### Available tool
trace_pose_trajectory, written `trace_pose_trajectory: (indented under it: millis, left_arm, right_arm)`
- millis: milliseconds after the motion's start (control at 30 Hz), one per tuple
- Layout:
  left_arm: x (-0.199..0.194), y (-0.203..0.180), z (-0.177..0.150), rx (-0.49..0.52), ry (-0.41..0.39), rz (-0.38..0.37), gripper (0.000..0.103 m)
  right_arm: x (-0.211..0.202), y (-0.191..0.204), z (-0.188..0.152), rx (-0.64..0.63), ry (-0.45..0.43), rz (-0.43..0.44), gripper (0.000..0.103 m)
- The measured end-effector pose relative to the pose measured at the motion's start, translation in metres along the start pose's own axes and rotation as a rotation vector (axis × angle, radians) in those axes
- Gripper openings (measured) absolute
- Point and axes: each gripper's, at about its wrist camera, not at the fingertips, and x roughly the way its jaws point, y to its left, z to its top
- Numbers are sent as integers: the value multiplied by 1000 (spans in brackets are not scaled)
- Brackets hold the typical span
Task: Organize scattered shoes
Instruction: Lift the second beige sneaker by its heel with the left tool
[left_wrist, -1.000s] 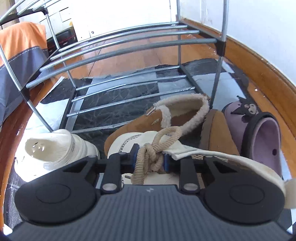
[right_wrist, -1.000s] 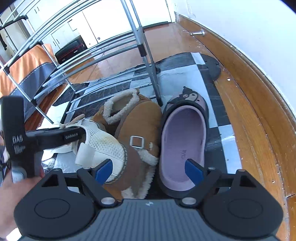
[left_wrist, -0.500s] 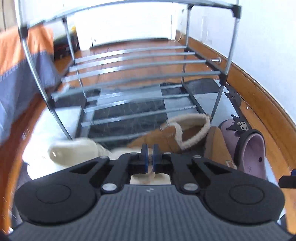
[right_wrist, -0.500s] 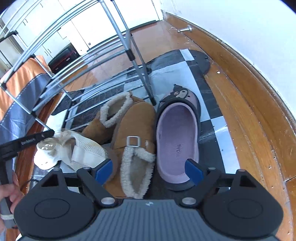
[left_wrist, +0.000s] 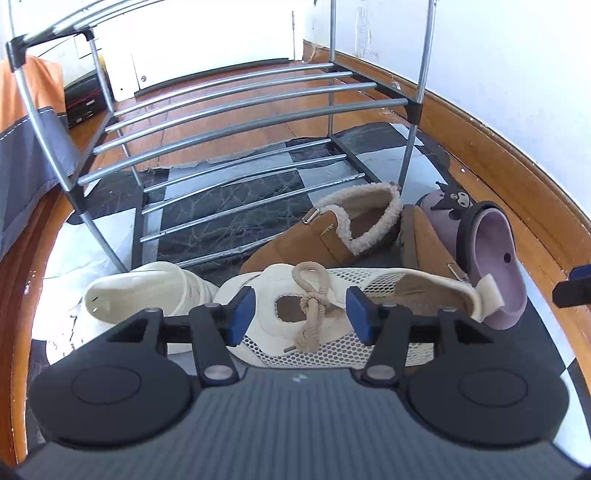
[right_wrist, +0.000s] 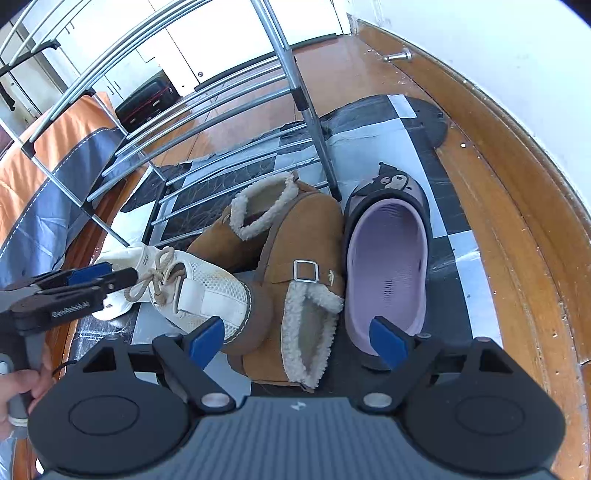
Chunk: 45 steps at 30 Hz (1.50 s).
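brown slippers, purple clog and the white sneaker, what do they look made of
Brown slippers: matte suede-like upper, fuzzy cream fleece lining at the cuffs, metal buckle.
Purple clog: smooth moulded foam or rubber by its look, with vent holes and a dark rim.
White sneaker: open mesh fabric with smoother panels and a twisted beige rope lace.

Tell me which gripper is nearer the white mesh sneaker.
Left. The left gripper hangs right over the white mesh sneaker, jaws opening around its rope lace. The right gripper hovers beside it, over the brown fleece-lined slipper.
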Motion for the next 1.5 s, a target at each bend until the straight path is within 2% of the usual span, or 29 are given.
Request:
trace_pose_trajectory:
  millis: [167, 233, 300, 400, 500, 567, 667, 700, 767, 800, 867, 900, 933, 967, 1133, 1333, 1367, 1400, 1467, 1500]
  left_arm:
    - [31, 2, -9, -11, 38, -4, 56]
    - [42, 4, -12, -40, 49, -20, 62]
    - [52, 8, -15, -93, 49, -46, 64]
    - [60, 12, -17, -142, 55, -76, 69]
    - [60, 12, -20, -129, 52, -92, 71]
    - [59, 14, -20, -143, 49, -144, 77]
    - [58, 14, -17, -202, 57, -275, 86]
    - [59, 13, -16, -215, 61, -298, 93]
    - [66, 5, -13, -190, 91, -212, 94]
    - [76, -3, -10, -165, 125, -137, 92]
    - [77, -14, -9, -148, 93, -84, 90]
    - [75, -19, -8, -140, 71, -60, 72]
    - [73, -20, -6, -145, 65, -59, 35]
    - [71, -20, -5, -152, 62, -58, 30]
    - [67, -8, -9, -218, 81, -69, 28]
    - [69, -1, -9, -278, 109, -86, 29]
    - [70, 1, -9, -294, 113, -94, 29]
    - [71, 3, -9, -309, 118, -101, 29]
    - [71, 4, -9, -311, 121, -111, 28]
    - [70, 4, -9, -294, 119, -111, 28]
  right_arm:
    - [11, -10, 1, 24, 7, -10, 87]
    - [16, -16, 0, 40, 14, -21, 87]
    - [20, -21, 0, 53, 20, -24, 87]
    - [24, -27, -2, 61, 26, -17, 87]
    - [28, -30, -4, 66, 30, -6, 87]
    - [30, -29, -5, 57, 33, 12, 87]
    - [34, -24, -4, 39, 36, 16, 87]
    - [35, -21, -3, 33, 38, 16, 87]
    - [37, -18, -4, 27, 40, 15, 87]
    - [39, -16, -4, 27, 42, 15, 87]
    - [40, -14, -4, 28, 42, 15, 87]
    - [39, -12, -5, 28, 33, 21, 87]
    - [38, -10, -5, 25, 23, 32, 87]
    - [38, -7, -5, 18, 22, 47, 87]
    - [40, 15, 3, -12, 31, 119, 87]
    - [51, 51, 19, -42, 13, 113, 85]
    - [52, 56, 21, -48, 17, 103, 83]
    - [61, 66, 23, -91, 72, 45, 79]
    - [71, 77, 21, -134, 130, 14, 59]
    - [74, 79, 20, -108, 132, 15, 56]
